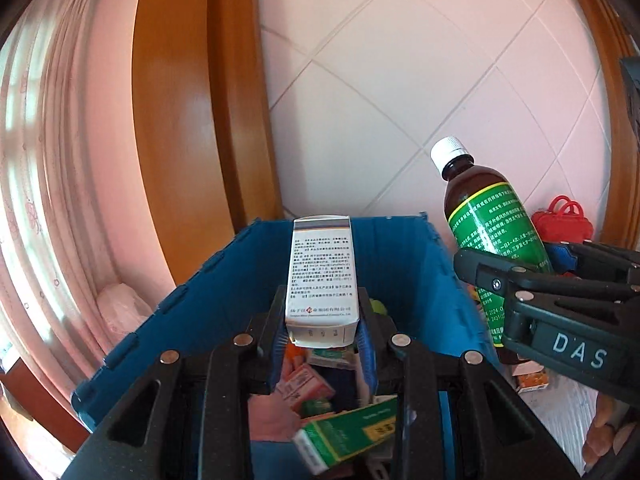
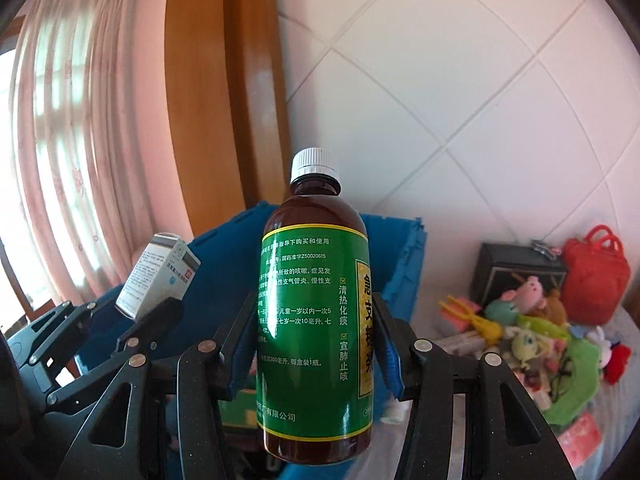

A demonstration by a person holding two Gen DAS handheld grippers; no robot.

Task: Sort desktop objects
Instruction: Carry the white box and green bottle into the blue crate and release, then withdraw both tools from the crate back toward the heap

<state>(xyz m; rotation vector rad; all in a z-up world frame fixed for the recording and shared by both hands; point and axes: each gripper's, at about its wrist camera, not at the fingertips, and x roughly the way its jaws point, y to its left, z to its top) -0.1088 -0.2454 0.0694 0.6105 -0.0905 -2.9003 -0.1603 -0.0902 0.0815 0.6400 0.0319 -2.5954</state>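
Left tongs are clenched on a white medicine box, their blue pads pressing its two long sides near the lower end. Seen from the left wrist, the box stands on end, printed face to the camera, above the open blue crate. Inside the crate lie several small cartons, among them a green carton and an orange-pink one (the print is too blurred to read). To the right, the right tongs reach in from the edge, gripping a brown bottle with a green label and a white cap; the bottle leans left, just outside the crate's right wall. A red bag sits behind it.

From the right wrist, the right tongs grasp the bottle by the middle of its label, cap up, nearly upright. At left the other tongs hold the white box tilted, in front of the crate. Farther right, soft toys are heaped on the surface beside a dark box and the red bag.
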